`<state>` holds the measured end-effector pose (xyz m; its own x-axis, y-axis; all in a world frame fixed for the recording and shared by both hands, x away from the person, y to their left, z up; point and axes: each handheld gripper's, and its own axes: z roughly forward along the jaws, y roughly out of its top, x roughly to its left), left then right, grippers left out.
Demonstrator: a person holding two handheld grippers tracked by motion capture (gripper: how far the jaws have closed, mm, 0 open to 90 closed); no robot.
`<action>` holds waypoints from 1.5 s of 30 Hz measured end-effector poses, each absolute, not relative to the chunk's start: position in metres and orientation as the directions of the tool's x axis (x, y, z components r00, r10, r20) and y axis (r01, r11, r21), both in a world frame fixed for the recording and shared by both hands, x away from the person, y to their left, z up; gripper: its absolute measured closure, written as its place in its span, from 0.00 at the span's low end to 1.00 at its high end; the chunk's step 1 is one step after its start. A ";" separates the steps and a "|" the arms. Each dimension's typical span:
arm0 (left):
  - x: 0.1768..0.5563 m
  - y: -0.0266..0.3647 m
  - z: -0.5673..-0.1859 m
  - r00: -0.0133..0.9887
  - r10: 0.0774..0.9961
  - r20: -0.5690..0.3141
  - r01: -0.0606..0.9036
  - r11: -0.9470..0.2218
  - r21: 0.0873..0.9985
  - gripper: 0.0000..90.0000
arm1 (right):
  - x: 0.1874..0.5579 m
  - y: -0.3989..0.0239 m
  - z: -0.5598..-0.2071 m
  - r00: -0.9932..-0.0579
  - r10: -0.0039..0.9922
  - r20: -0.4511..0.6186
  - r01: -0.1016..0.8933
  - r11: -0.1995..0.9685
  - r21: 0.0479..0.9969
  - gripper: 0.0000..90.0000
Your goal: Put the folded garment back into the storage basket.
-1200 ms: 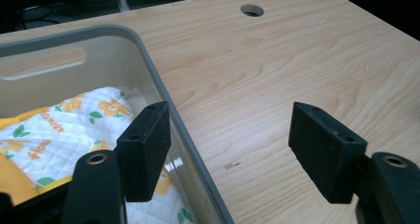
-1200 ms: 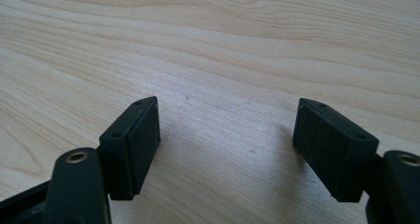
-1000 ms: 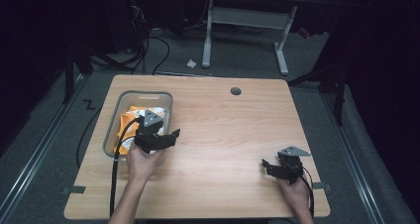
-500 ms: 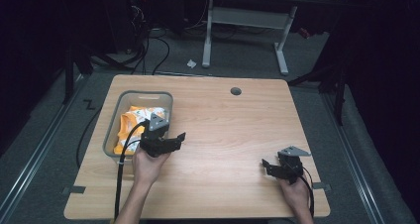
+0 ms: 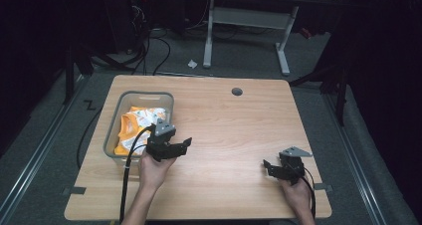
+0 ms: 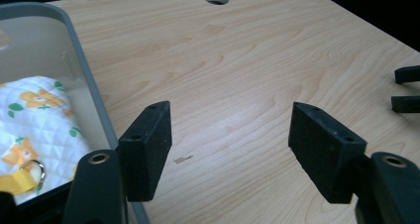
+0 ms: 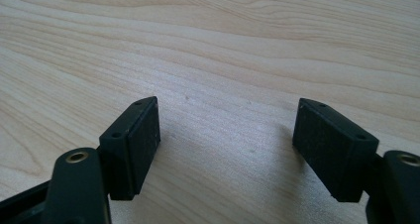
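A grey plastic bin (image 5: 113,130) stands on the left part of the wooden table (image 5: 234,130). In it lies a quilted white cloth with orange flowers (image 5: 142,120). My left gripper (image 5: 185,146) hovers just right of the bin's near corner, pointing right, open and holding nothing. In the left gripper view its jaws (image 6: 230,135) frame bare wood, with the bin's rim (image 6: 84,60) and the cloth (image 6: 34,115) to their left. A yellow strap with a metal ring (image 6: 22,177) lies on the cloth. My right gripper (image 5: 267,167) rests near the table's front right, open over bare wood (image 7: 225,135).
A round cable hole (image 5: 237,91) sits near the table's far edge. Another desk's white frame (image 5: 249,21) and cables lie on the floor beyond. The right gripper's jaw tips (image 6: 406,87) show at the right edge of the left gripper view.
The left gripper has drawn back from over the bin's near right corner toward the person, uncovering more of the cloth. The right gripper has not moved.
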<state>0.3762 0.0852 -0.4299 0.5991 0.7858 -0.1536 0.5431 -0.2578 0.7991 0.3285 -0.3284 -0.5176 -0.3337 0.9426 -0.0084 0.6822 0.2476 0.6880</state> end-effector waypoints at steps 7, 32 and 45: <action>0.374 0.080 -0.436 0.606 0.778 -0.166 0.551 -0.260 0.793 0.38 | 0.329 -0.328 -0.518 -0.335 0.942 -0.009 0.681 0.249 0.689 0.30; 0.369 0.068 -0.460 0.609 0.765 -0.207 0.585 -0.259 0.768 0.38 | 0.329 -0.328 -0.518 -0.334 0.943 -0.009 0.682 0.248 0.688 0.30; 0.362 0.053 -0.480 0.617 0.769 -0.168 0.587 -0.308 0.749 0.38 | 0.328 -0.328 -0.518 -0.334 0.943 -0.009 0.682 0.248 0.688 0.30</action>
<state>0.3621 0.0529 -0.4799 0.6170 0.7689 -0.1679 0.5873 -0.3078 0.7486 0.3285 -0.3284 -0.5176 -0.3338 0.9426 -0.0093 0.6821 0.2483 0.6878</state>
